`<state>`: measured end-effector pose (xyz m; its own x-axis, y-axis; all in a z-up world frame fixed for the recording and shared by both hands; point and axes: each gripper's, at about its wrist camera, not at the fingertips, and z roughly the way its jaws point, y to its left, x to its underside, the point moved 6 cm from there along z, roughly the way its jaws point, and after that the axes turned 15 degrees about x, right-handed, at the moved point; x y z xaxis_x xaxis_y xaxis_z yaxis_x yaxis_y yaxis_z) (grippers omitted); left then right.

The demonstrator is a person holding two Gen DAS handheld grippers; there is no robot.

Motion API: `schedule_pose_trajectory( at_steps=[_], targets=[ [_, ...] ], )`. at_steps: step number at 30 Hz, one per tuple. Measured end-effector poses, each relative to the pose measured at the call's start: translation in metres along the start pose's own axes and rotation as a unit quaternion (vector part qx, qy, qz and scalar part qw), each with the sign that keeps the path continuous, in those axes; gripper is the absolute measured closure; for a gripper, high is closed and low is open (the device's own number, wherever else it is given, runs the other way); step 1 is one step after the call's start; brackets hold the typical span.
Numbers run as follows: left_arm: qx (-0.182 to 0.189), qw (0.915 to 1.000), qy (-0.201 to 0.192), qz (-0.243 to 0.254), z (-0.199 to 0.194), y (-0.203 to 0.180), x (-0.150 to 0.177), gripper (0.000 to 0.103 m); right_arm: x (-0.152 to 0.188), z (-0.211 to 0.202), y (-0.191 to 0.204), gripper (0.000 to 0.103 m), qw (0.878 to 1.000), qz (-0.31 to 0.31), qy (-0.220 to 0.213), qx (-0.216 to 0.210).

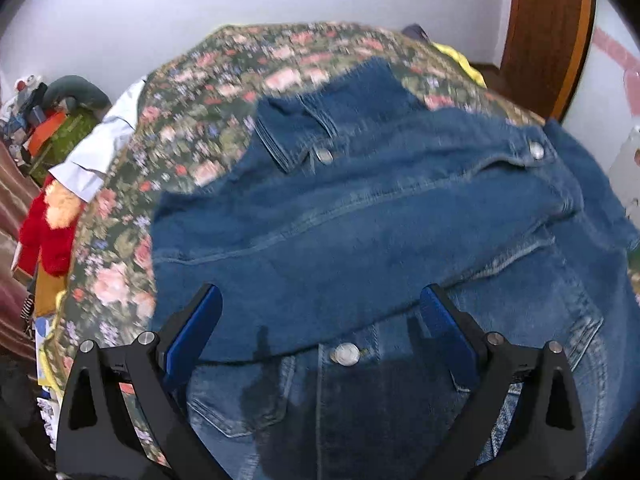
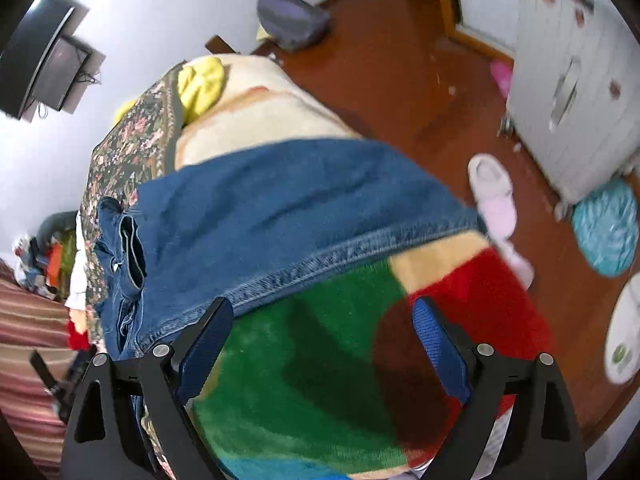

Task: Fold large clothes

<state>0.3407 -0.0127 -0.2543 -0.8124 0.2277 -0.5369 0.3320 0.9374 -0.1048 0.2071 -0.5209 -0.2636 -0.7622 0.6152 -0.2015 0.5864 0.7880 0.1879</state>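
Note:
A blue denim jacket [image 1: 380, 220] lies on the flower-patterned bedspread [image 1: 188, 120], one sleeve folded across its front, with metal buttons showing. My left gripper [image 1: 320, 304] is open and empty just above the jacket's front. In the right wrist view the jacket [image 2: 280, 216] lies across the bed with its stitched hem toward me. My right gripper [image 2: 322, 316] is open and empty, hovering over a green, red and beige plush blanket [image 2: 320, 360] beside that hem.
A white garment [image 1: 104, 148] and a red plush toy [image 1: 48, 232] lie at the bed's left edge. Yellow cloth [image 2: 202, 84] sits at the far end. The wood floor [image 2: 400, 60] holds pale slippers [image 2: 496, 200], a grey bag [image 2: 292, 18] and a teal bundle [image 2: 606, 228] by a white cabinet [image 2: 572, 80].

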Motion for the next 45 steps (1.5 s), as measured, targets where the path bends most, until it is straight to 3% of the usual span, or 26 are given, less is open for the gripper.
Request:
schedule_pose_trajectory(
  at_steps=[9, 10, 13, 15, 18, 21, 25, 28, 34, 37, 40, 42, 45],
  targets=[
    [-0.001, 0.9997, 0.005, -0.023, 0.004, 0.01, 0.003, 0.003, -0.034, 0.055, 0.001, 0.013, 0.997, 0.063, 0.026, -0.033],
    [0.001, 0.9995, 0.006, -0.031, 0.004, 0.012, 0.003, 0.003, -0.038, 0.059, 0.001, 0.019, 0.997, 0.071, 0.023, -0.032],
    [0.004, 0.9987, 0.002, -0.05, 0.002, 0.019, 0.004, 0.003, -0.048, 0.061, 0.003, 0.058, 0.996, 0.083, 0.005, -0.013],
    [0.006, 0.9979, -0.006, -0.064, -0.002, 0.025, 0.005, 0.003, -0.055, 0.053, 0.01, 0.067, 0.998, 0.068, -0.014, -0.011],
    [-0.004, 0.9972, -0.016, -0.073, -0.008, 0.033, 0.005, 0.003, -0.059, 0.023, 0.043, 0.077, 0.997, -0.011, -0.075, 0.012],
    [-0.021, 0.996, -0.026, -0.083, -0.014, 0.043, 0.005, 0.003, -0.063, -0.009, 0.07, 0.082, 0.991, -0.045, -0.123, 0.003],
    [-0.006, 0.9937, -0.045, -0.103, -0.028, 0.051, 0.007, 0.003, -0.07, -0.068, 0.13, 0.086, 0.978, -0.086, -0.185, -0.045],
    [-0.017, 0.9932, -0.06, -0.098, -0.043, 0.057, 0.009, 0.003, -0.069, -0.109, 0.191, 0.086, 0.962, -0.13, -0.223, -0.089],
    [-0.045, 0.9909, -0.086, -0.093, -0.076, 0.075, 0.02, 0.003, -0.039, -0.155, 0.323, 0.086, 0.929, -0.215, -0.243, -0.177],
    [-0.047, 0.9878, -0.098, -0.111, -0.091, 0.088, 0.032, 0.003, -0.006, -0.144, 0.385, 0.086, 0.917, -0.263, -0.222, -0.202],
    [-0.051, 0.9853, -0.098, -0.13, -0.099, 0.102, 0.048, 0.003, 0.036, -0.096, 0.434, 0.086, 0.915, -0.313, -0.17, -0.19],
    [-0.058, 0.984, -0.093, -0.14, -0.101, 0.111, 0.059, 0.003, 0.059, -0.06, 0.444, 0.086, 0.916, -0.337, -0.139, -0.169],
    [-0.065, 0.9828, -0.082, -0.152, -0.102, 0.122, 0.075, 0.003, 0.097, 0.019, 0.439, 0.086, 0.925, -0.359, -0.03, -0.12]
  ],
)
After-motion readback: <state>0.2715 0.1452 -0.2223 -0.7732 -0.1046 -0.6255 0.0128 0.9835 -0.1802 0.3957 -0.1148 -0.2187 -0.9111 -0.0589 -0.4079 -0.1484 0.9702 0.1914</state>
